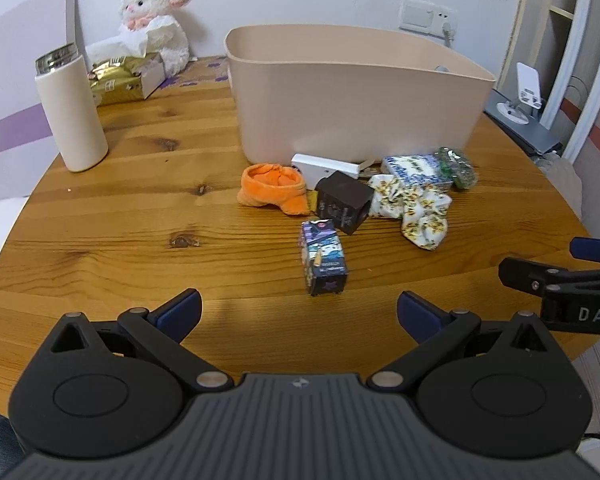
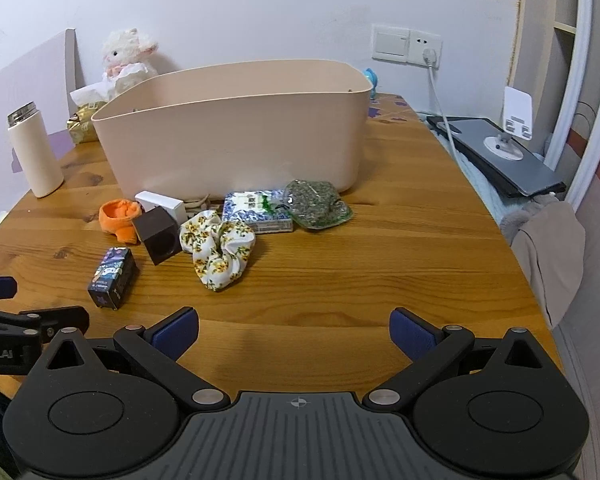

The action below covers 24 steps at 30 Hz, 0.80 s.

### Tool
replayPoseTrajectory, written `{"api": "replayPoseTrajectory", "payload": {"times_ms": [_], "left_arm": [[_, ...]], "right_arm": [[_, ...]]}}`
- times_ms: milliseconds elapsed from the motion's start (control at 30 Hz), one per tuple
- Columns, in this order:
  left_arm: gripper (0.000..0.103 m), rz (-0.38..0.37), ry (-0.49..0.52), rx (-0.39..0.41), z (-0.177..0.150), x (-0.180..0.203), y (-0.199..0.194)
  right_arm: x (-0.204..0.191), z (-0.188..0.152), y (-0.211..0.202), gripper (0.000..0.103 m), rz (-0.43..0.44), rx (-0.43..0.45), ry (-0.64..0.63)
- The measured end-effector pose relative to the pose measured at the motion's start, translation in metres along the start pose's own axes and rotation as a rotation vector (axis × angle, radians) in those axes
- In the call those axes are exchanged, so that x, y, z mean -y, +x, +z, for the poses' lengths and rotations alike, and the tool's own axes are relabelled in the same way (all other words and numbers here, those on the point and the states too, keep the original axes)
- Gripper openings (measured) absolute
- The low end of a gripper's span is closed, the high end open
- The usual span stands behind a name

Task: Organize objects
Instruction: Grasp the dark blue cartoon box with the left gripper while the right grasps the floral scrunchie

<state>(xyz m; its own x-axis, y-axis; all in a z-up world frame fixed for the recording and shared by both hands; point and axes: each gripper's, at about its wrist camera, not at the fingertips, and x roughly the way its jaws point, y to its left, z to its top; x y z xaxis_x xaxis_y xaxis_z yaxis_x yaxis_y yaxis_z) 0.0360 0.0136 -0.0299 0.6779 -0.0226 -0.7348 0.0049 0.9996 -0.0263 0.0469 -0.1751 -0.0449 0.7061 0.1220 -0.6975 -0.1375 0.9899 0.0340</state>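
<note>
Both the left claw and right claw hang wide and empty over the near edge of the worktop, nothing yet binned; next, judged, a descent on the patterned box, nearest, before the beige bin.

The room is softly and evenly lit. A pale shine is seen on the beige bin, with faint shadows below it. Straight lines are bent near the picture edges, far from the bin.
</note>
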Motion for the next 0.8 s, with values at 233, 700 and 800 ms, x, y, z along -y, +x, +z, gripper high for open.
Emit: {"api": "replayPoseTrajectory", "payload": {"times_ms": [233,700,800], "left_arm": [[0.103,0.005,-0.009,-0.039,0.003,-0.006,0.025],[0.103,-0.010,0.043,-0.045,0.017,-0.010,0.067],[0.103,-0.006,0.056,-0.028,0.020,-0.013,0.072]], "right_arm": [[-0.008,0.004,0.021,0.103,0.015,-0.015,-0.052],[-0.015,0.017,0.075,0.103,0.059,-0.109,-0.094],[-0.018,0.020,0.080,0.103,0.083,-0.103,-0.130]]}}
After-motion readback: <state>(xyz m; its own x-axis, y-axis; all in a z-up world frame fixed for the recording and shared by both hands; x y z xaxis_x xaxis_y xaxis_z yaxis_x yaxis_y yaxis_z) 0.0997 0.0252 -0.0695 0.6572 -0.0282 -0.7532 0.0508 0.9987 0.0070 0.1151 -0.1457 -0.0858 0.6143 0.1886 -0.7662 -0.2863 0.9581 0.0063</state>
